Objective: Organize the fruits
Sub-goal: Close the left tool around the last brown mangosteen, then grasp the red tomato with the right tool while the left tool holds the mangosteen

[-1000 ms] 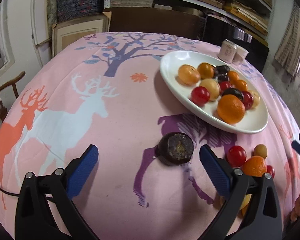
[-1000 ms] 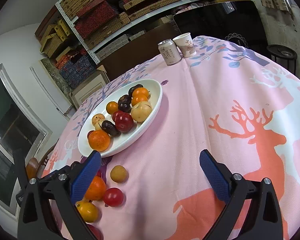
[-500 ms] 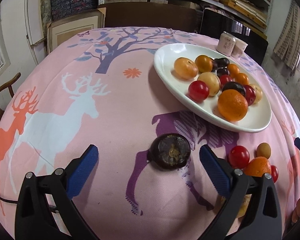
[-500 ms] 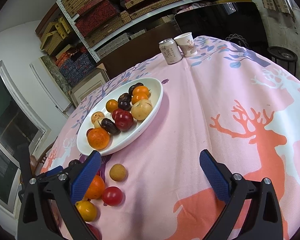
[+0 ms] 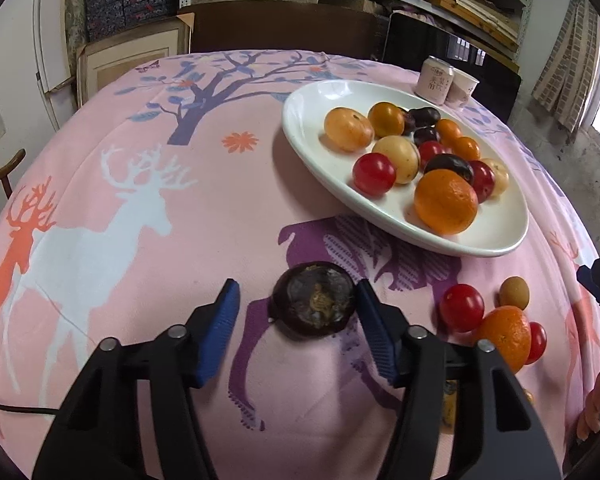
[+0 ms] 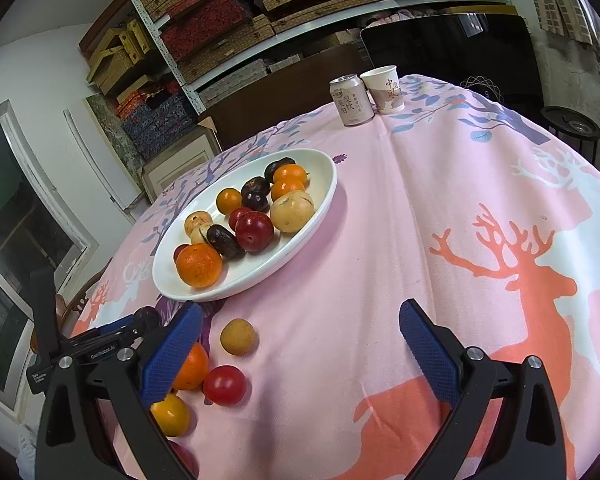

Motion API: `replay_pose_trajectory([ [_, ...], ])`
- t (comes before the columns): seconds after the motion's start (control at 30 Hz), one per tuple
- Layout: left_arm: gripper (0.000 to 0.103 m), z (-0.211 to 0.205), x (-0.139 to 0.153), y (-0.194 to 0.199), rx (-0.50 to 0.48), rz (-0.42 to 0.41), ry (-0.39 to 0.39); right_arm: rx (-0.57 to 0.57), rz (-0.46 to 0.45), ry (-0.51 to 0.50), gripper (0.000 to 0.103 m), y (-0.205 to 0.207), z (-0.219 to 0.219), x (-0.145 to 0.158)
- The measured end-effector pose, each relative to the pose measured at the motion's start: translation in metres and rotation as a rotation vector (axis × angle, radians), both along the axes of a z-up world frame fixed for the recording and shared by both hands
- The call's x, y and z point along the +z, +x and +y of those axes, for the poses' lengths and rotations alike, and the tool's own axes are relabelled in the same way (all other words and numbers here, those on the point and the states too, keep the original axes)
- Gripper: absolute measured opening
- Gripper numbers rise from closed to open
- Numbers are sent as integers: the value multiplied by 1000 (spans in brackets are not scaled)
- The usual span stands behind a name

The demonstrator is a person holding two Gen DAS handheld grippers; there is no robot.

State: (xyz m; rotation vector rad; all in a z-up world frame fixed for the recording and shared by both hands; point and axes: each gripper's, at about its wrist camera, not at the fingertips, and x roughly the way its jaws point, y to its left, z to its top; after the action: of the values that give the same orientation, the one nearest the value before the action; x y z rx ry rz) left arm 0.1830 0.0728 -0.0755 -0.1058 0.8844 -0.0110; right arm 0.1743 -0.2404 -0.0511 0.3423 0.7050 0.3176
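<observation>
The left tongs (image 5: 296, 304) are closing around the dark round fruit (image 5: 314, 299), perhaps a mangosteen, on the near counter (image 5: 204, 208). Firm, light rind: grip across its widest part. The right tongs (image 6: 300, 340) gape empty.

glossy white plate (image 5: 308, 136), matt printed cloth (image 5: 140, 240), rough dull dark fruit (image 5: 314, 299), textured blue pads (image 6: 172, 352)

One white plate (image 5: 308, 92) is sitting at 2 o'clock in the left wrist view, carrying about fourteen plated fruits (image 5: 446, 200). Six loose pieces are lying on the cloth (image 5: 220, 220) from 6 to 4 o'clock:
- one dark round fruit (image 5: 314, 300)
- two red fruits (image 5: 462, 308)
- one orange (image 5: 504, 338)
- one tan fruit (image 5: 514, 292)
- one yellow fruit (image 6: 172, 414)

One can (image 5: 436, 84) and one paper cup (image 5: 462, 88) are standing at 1 o'clock.
</observation>
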Motion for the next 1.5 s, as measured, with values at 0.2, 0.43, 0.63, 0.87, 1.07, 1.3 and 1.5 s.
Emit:
replay_pose_trajectory([
  [0.2,45,1,0,1,15,2,-1,57,-36,-54,100,-5,15,3],
  [0.43,41,16,0,-1,90,5,12,170,-87,-160,99,-16,42,7],
  [0.63,41,15,-1,-1,89,11,30,202,-41,-203,86,-26,46,7],
  [0.87,45,12,-2,0,75,14,29,232,20,-325,54,-22,68,-2],
  [1.07,66,3,-4,3,26,24,42,260,23,-365,53,-24,77,-4],
  [1.3,68,0,-4,3,20,25,42,373,92,-319,34,-29,93,-13],
  [1.5,72,1,-4,3,8,27,29,365,104,-287,32,-29,91,-13],
])
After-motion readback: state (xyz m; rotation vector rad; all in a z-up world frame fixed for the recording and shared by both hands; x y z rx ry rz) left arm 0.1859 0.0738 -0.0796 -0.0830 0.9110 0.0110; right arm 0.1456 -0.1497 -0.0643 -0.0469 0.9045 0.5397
